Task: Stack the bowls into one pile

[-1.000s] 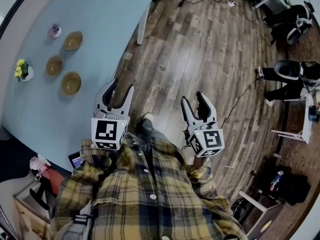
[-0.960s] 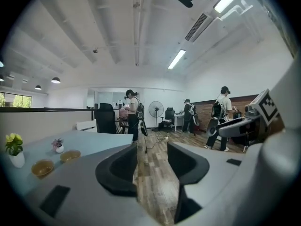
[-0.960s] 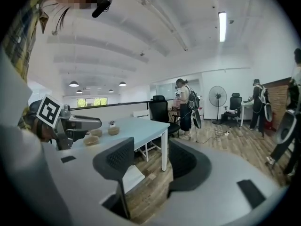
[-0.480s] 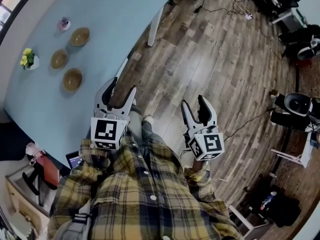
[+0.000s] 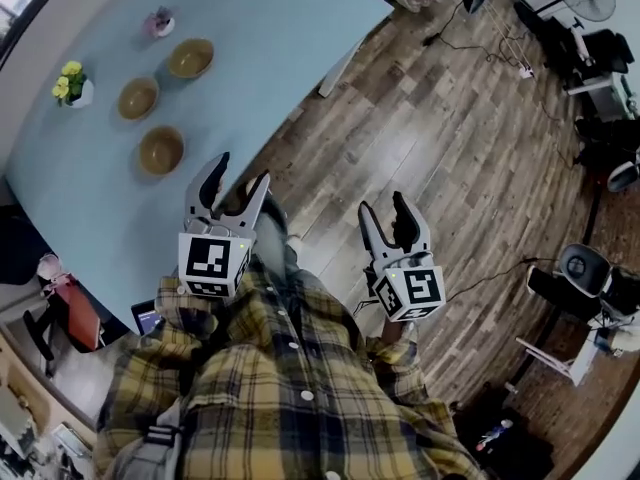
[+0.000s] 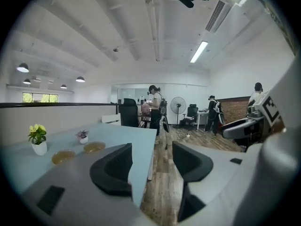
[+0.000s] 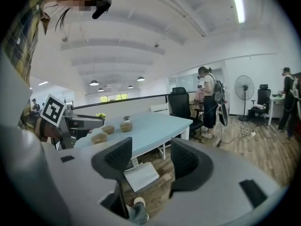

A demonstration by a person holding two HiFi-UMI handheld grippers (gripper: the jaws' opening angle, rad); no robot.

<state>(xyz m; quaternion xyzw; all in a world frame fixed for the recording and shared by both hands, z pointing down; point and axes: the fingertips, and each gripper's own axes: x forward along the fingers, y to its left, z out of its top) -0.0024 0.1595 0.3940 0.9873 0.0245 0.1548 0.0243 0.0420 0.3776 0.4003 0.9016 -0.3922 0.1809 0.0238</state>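
Note:
Three tan bowls stand apart on the light blue table (image 5: 270,38): a far one (image 5: 190,58), a middle one (image 5: 138,98) and a near one (image 5: 161,150). My left gripper (image 5: 243,172) hangs over the table's near edge, short of the near bowl; its jaws are opening with nothing between them. My right gripper (image 5: 382,206) is over the wooden floor, jaws also opening and empty. The left gripper view shows two bowls (image 6: 63,157) (image 6: 94,147) left of the jaws. In the right gripper view all three bowls (image 7: 99,137) (image 7: 108,129) (image 7: 125,126) sit beyond the left gripper (image 7: 77,123).
A white pot of yellow flowers (image 5: 72,83) and a small pink plant (image 5: 160,21) stand by the bowls. A black office chair (image 6: 129,112), a standing fan (image 6: 178,108) and several people (image 6: 155,109) are past the table's far end. A white sheet (image 7: 142,175) lies on the floor.
The table and bowls have slid right and lower in the head view as the person turned toward them. Both grippers advanced a little and their jaws spread wider.

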